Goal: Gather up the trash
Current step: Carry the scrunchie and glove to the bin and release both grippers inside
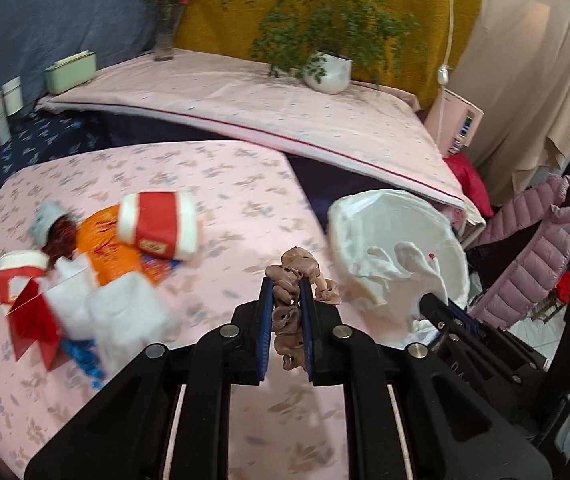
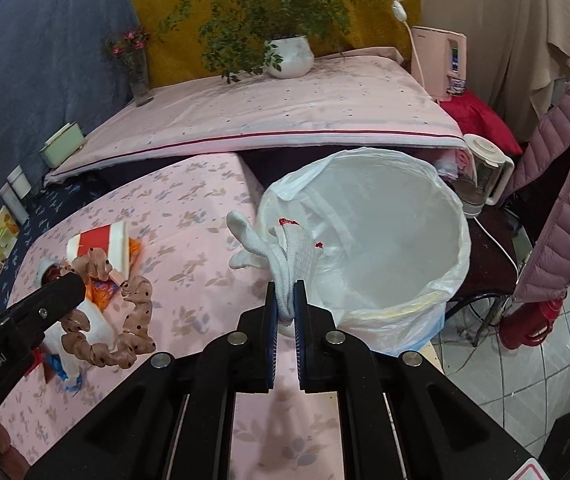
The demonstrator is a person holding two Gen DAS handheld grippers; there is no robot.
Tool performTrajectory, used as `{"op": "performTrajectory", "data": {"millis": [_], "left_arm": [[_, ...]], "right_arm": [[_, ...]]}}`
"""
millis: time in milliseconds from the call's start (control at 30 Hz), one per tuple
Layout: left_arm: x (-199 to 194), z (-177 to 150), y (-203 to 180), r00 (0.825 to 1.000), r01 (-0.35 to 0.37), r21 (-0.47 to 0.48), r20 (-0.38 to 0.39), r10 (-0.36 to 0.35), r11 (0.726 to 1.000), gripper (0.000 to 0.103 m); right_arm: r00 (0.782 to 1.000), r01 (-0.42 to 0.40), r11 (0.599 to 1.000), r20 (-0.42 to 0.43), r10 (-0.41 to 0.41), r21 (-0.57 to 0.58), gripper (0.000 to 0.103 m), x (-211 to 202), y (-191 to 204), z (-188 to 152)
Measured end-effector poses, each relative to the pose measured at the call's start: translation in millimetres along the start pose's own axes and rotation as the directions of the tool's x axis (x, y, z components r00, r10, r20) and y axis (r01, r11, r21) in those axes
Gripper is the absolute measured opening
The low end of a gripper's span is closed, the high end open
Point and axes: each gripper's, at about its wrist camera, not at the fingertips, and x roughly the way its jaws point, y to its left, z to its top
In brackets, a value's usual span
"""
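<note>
My left gripper (image 1: 286,286) is shut on a beige dotted scrunchie (image 1: 297,270), which hangs in a loop from it above the pink table; the same scrunchie (image 2: 133,320) shows at the left of the right wrist view. My right gripper (image 2: 286,292) is shut on a white knitted glove (image 2: 281,252) with red marks, held at the near rim of a white bag-lined bin (image 2: 385,216). In the left wrist view the glove (image 1: 397,268) lies against the bin's (image 1: 373,216) opening. A heap of trash (image 1: 97,256) lies on the table to the left: red-and-white paper cups, an orange wrapper, white tissue.
A second, raised table (image 1: 245,100) with a potted plant (image 1: 329,72) and a flower vase (image 1: 165,36) stands behind. Boxes (image 1: 71,70) line the left wall. A pink puffer jacket (image 2: 557,184), a blender jug (image 2: 481,176) and a red flask (image 2: 533,320) stand right of the bin.
</note>
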Motion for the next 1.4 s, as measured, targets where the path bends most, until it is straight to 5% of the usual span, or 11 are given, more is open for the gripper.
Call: {"op": "performTrajectory", "data": {"millis": [500,633,800,1400], "left_arm": [[70.0,34.2,-86.7,0.987,0.159,0.094,-0.04,-0.156,0.983,0.013],[90.3,38.4,-94.2,0.983,0.176,0.089,-0.067,-0.171,0.98,0.022],[105.3,38.8,-96.2,0.988,0.141,0.087,-0.066,-0.136,0.986,0.042],[83.3,24.9,-52.2,0.998,0.037,0.032,-0.046,-0.035,0.999,0.047]], "right_arm": [[0.998,0.05,0.99,0.027,-0.054,0.13,0.007,32.3,-82.7,35.9],[0.999,0.048,0.987,0.017,-0.051,0.15,0.012,42.2,-90.8,39.0],[0.998,0.062,0.985,0.019,-0.066,0.162,0.03,47.2,-94.5,38.4],[0.998,0.054,0.992,0.029,-0.058,0.11,0.047,29.7,-62.8,29.1]]}}
